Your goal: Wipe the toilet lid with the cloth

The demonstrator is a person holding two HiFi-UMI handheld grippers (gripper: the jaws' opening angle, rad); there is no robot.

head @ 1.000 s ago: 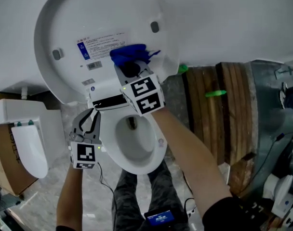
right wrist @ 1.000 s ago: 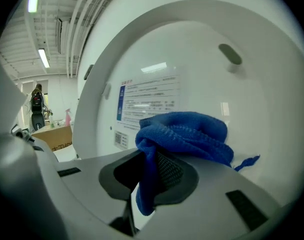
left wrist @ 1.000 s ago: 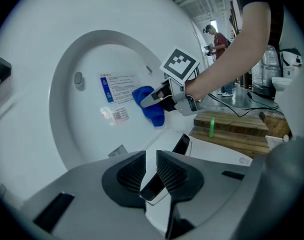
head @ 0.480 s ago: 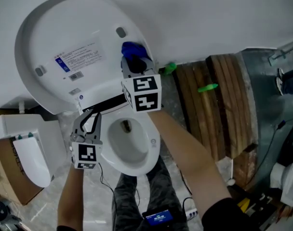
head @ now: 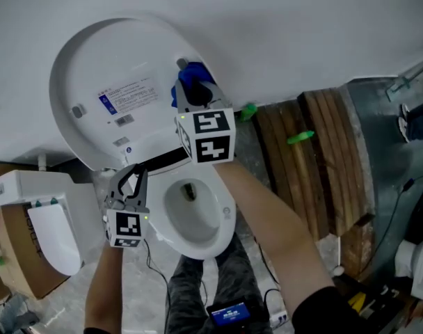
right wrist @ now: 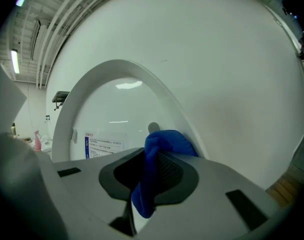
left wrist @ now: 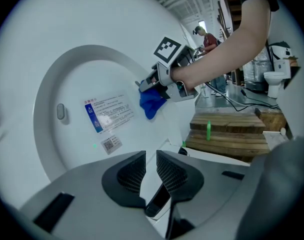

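Note:
The white toilet lid (head: 107,75) stands raised against the wall, a printed label (head: 128,94) on its inner face. My right gripper (head: 192,88) is shut on a blue cloth (head: 195,74) and presses it against the lid's right rim. The cloth (right wrist: 162,141) bulges out between the jaws in the right gripper view, with the lid (right wrist: 117,99) just ahead. My left gripper (head: 131,172) hovers at the bowl's left near the hinge, its jaws a narrow gap apart with nothing between them (left wrist: 151,166). The left gripper view shows the cloth (left wrist: 151,103) and the right gripper (left wrist: 146,86) on the lid (left wrist: 77,89).
The open toilet bowl (head: 197,235) lies below the lid. A wooden pallet (head: 302,165) with two green items (head: 248,110) stands to the right. A white fixture on a cardboard box (head: 44,214) sits at the left. The person's legs and a phone (head: 229,315) are below.
The right gripper has carried the cloth from beside the label across to the lid's right rim. The left gripper has risen slightly, its jaws unchanged.

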